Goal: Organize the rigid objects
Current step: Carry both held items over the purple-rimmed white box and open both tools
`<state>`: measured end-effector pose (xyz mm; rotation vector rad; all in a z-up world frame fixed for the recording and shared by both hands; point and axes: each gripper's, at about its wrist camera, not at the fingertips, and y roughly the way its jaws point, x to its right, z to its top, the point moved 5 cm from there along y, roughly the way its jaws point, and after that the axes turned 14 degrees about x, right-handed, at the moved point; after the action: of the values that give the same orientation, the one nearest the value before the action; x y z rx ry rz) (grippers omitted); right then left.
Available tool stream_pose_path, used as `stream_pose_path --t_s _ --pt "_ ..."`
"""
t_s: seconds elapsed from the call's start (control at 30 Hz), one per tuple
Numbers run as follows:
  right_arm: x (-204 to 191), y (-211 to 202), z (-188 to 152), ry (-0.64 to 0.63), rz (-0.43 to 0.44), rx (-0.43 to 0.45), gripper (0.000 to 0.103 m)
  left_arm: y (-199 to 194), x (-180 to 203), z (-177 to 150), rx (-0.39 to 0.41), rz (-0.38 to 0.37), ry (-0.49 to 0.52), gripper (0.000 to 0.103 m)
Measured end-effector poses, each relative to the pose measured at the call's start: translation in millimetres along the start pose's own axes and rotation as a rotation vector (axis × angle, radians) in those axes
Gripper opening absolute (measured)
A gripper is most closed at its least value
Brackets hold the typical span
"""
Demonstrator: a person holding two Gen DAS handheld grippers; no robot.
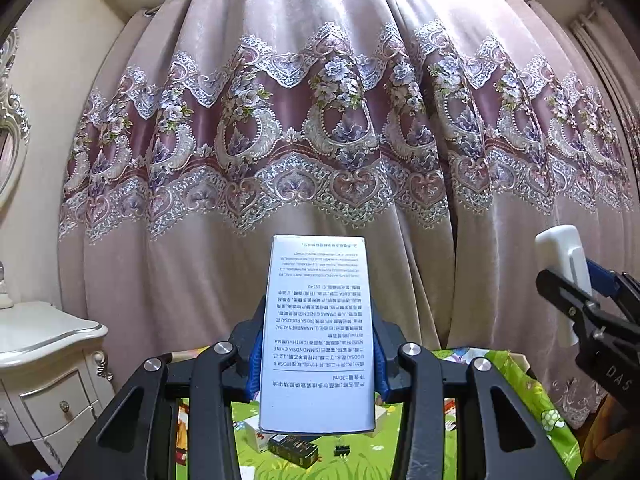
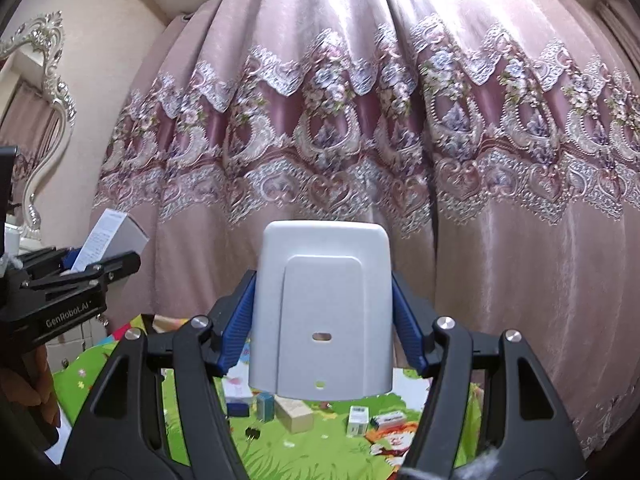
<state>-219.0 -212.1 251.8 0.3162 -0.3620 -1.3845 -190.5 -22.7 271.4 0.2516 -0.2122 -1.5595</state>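
My left gripper (image 1: 318, 360) is shut on a tall white carton (image 1: 320, 320) with printed text, its blue pads (image 1: 254, 364) pressing on both sides. The carton stands upright in front of the curtain. My right gripper (image 2: 324, 320) is shut on a white plastic device (image 2: 320, 304) with a raised back panel and a small slot, gripped by its two long sides. In the left wrist view the right gripper (image 1: 576, 292) shows at the right edge with that device (image 1: 564, 276). The right wrist view shows the left gripper (image 2: 92, 268) and its carton (image 2: 108, 236) at the left.
Below lies a green cartoon-print mat (image 2: 320, 452) with several small boxes, among them a tan box (image 2: 294, 414), a black box (image 1: 294, 450) and a binder clip (image 2: 252, 434). A pink lace curtain (image 1: 320, 120) hangs ahead. A white nightstand (image 1: 48, 360) and an ornate mirror (image 2: 44, 100) stand at the left.
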Motion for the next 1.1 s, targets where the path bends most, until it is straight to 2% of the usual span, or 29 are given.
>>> stream_pose_path --t_s 0.17,0.3,0.73,1.1 --pt "-14 2 -1 0.017 0.059 -0.029 0.067 -17 -18 -15 -0.046 0.018 -0.012 0.043" --pt "-41 3 -8 0.022 0.143 -0.075 0.067 -28 -38 -29 -0.099 0.043 -0.020 0.043" --pt "-171 7 -48 0.117 0.591 -0.328 0.067 -88 -137 -92 -0.353 0.226 -0.062 0.043" --pt "-257 -14 -72 0.089 0.832 -0.446 0.067 -146 -207 -133 -0.493 0.407 -0.109 0.043"
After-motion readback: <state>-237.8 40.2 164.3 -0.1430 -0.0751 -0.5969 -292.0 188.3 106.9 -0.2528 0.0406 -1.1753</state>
